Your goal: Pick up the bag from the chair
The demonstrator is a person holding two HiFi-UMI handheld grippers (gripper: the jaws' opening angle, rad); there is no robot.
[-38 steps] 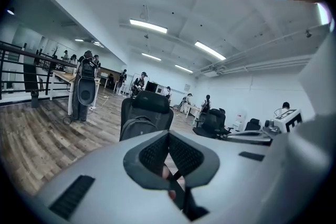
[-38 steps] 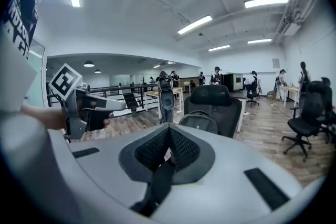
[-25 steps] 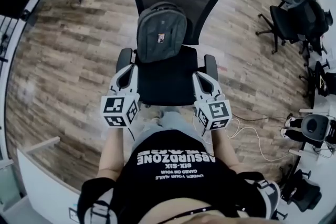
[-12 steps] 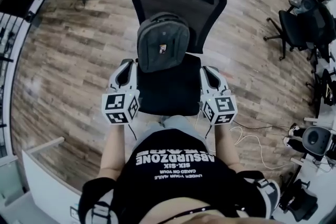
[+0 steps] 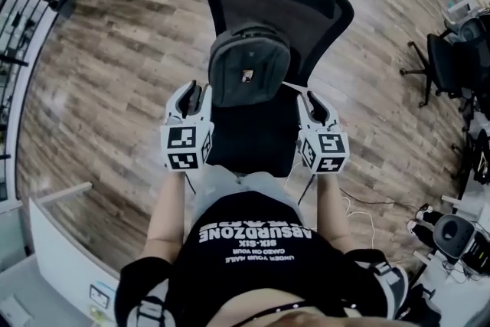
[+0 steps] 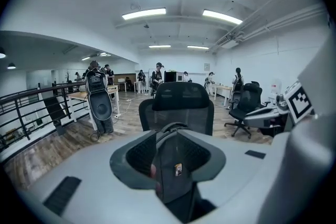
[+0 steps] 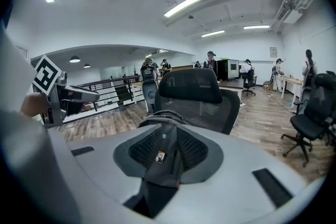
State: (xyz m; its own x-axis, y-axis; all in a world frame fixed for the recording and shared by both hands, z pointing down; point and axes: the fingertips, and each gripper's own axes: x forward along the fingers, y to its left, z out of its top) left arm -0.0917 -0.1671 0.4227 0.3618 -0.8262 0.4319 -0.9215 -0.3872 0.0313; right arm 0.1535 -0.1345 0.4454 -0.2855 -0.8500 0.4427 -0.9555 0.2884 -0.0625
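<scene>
A grey backpack stands upright on the seat of a black mesh office chair, leaning on its back. My left gripper hovers at the seat's left edge, just left of the backpack's lower half, without touching it. At the seat's right edge my right gripper is held a little off the backpack. Both are shut and hold nothing. The left gripper view looks over its jaws at the backpack. The right gripper view likewise shows the backpack beyond its jaws.
Wood floor surrounds the chair. More black office chairs stand at the right, and a cable lies on the floor. A railing runs along the left, with a tall speaker near it. People stand far back in the room.
The person has stepped closer to the chair. Both grippers have moved forward from the seat's front corners to either side of the backpack's lower part. The backpack has not moved.
</scene>
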